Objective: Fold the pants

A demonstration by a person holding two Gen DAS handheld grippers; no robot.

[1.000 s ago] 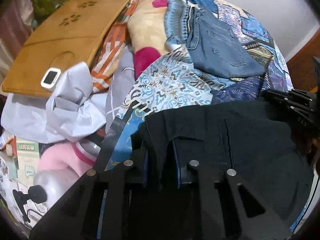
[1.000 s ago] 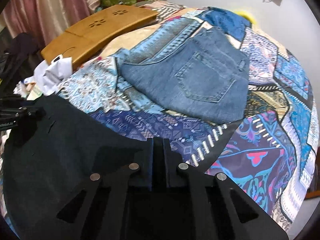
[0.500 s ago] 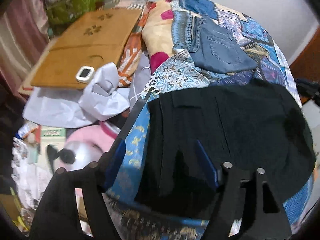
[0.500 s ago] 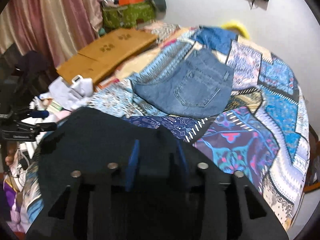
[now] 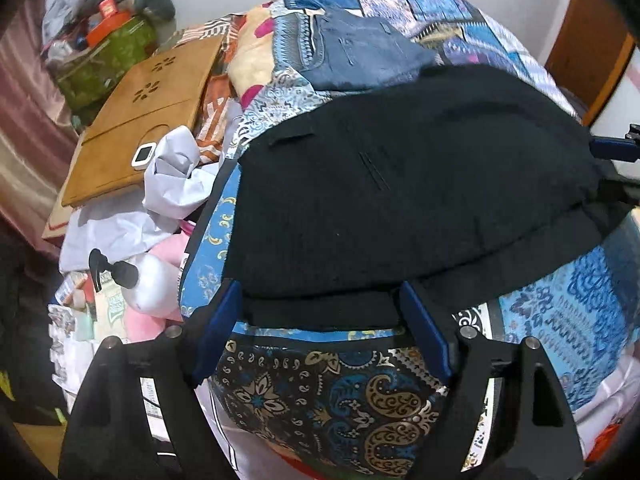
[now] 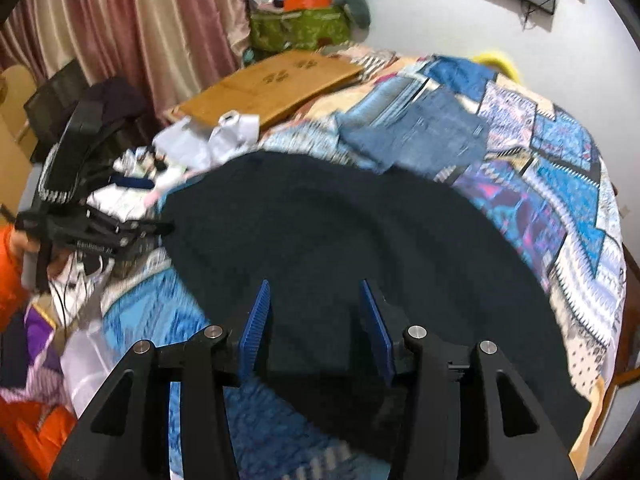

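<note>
Black pants (image 5: 400, 184) lie folded on the patterned bedspread (image 5: 320, 392) at the bed's near edge; they also show in the right wrist view (image 6: 340, 248). My left gripper (image 5: 320, 320) is open, its blue pads either side of the pants' near edge, not gripping. My right gripper (image 6: 316, 320) is open over the pants' near end, empty. The left gripper shows at the left of the right wrist view (image 6: 100, 232). Folded blue jeans (image 6: 416, 136) lie farther back on the bed.
A wooden lap board (image 5: 144, 112) lies at the bed's left with a small white device (image 5: 143, 156) on it. Crumpled white cloth (image 5: 176, 184), a pump bottle (image 5: 140, 280) and clutter sit left. A green bag (image 6: 300, 28) and curtains (image 6: 120, 28) stand behind.
Both grippers have opened, let go of the black pants and pulled back and up from the bed. The pants now lie flat on the bedspread.
</note>
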